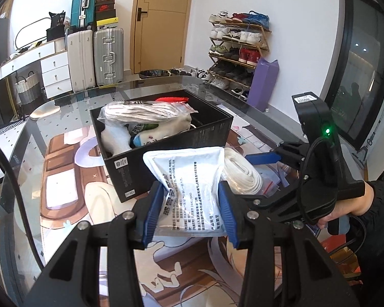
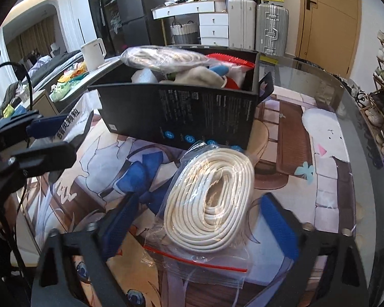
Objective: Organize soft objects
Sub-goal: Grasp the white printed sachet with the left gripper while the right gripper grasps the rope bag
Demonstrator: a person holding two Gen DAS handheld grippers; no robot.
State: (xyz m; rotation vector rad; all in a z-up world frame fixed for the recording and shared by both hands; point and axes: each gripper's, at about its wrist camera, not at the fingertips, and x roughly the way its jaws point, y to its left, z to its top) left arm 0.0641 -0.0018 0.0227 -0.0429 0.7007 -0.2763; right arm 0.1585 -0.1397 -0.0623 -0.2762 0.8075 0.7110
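A: Where's the pouch [image 1: 192,186]?

B: Clamped between the blue pads of the left claw [image 1: 190,204], held up off the counter [image 1: 64,179], just short of the near corner of the black box [image 1: 163,143]. The rope coil [image 2: 212,202], sealed in its clear bag, lies flat on the counter close to the box's side wall.

A: And the right claw [image 2: 199,227]?

B: Its jaws stand apart on either side of the coil, pads clear of the bag. I'd say it's set to grasp, not yet gripping.

A: So which step is this?

B: Two at once, I think: the pouch is on its way into the box, and the coil is being lined up as the next pick.

A: What does the next move need?

B: The pouch has to clear the box's rim and drop on top, since the box is already heaped with a bagged bundle [image 1: 146,112] and socks. The right claw should close across the coil's width; the bag is slippery and could bunch.

A: Room to move?

B: Tight between the two claws, which are near each other. Open counter lies to the right of the coil, with the glass edge [image 2: 358,117] well apart.
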